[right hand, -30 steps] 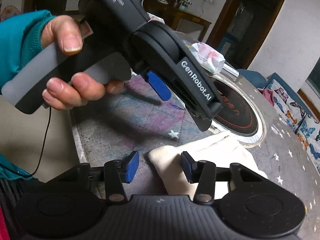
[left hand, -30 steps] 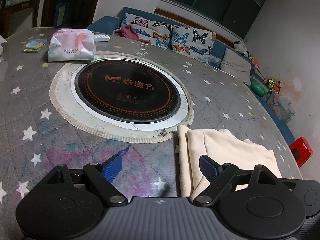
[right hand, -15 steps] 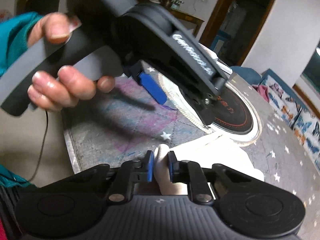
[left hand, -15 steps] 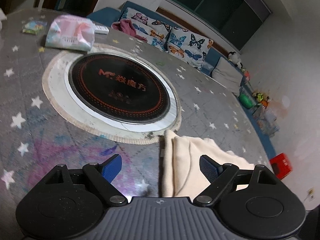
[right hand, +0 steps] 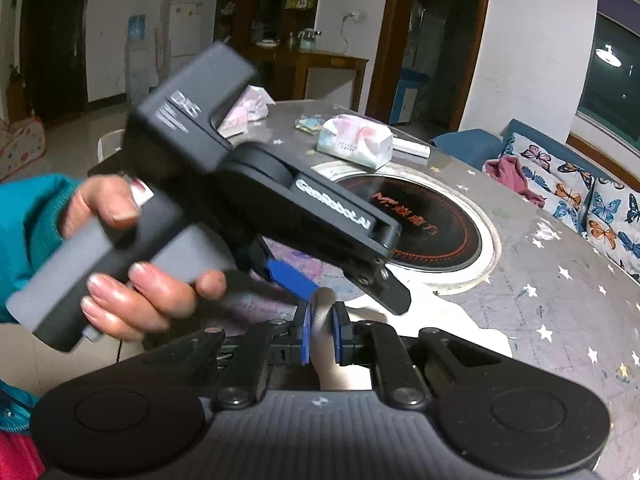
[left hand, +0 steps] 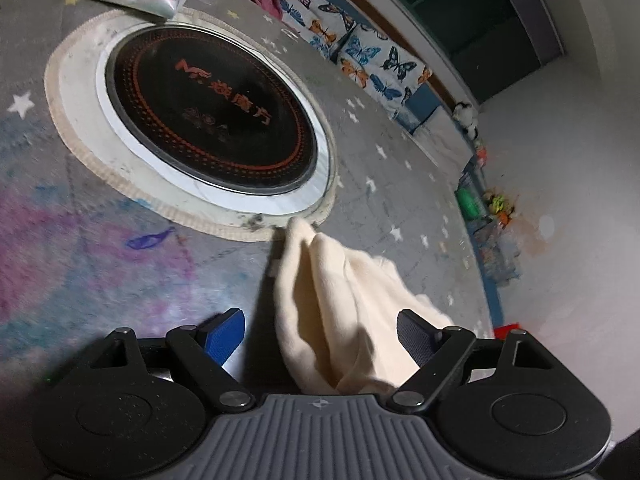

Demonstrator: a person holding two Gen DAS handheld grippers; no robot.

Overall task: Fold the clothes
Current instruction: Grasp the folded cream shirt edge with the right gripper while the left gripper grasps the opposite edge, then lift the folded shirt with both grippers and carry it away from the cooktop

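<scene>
Right wrist view: my right gripper [right hand: 321, 330] jaws just closed on cream garment [left hand: 340, 304] beside hotplate [left hand: 208, 116]; left gripper [left hand: 320, 332] jaws gape; lift possible.

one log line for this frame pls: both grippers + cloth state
left gripper: open, fingers astride cream garment, not pinching | right gripper: just closed, shut on garment edge | garment: bunched on table beside round cooktop
</scene>
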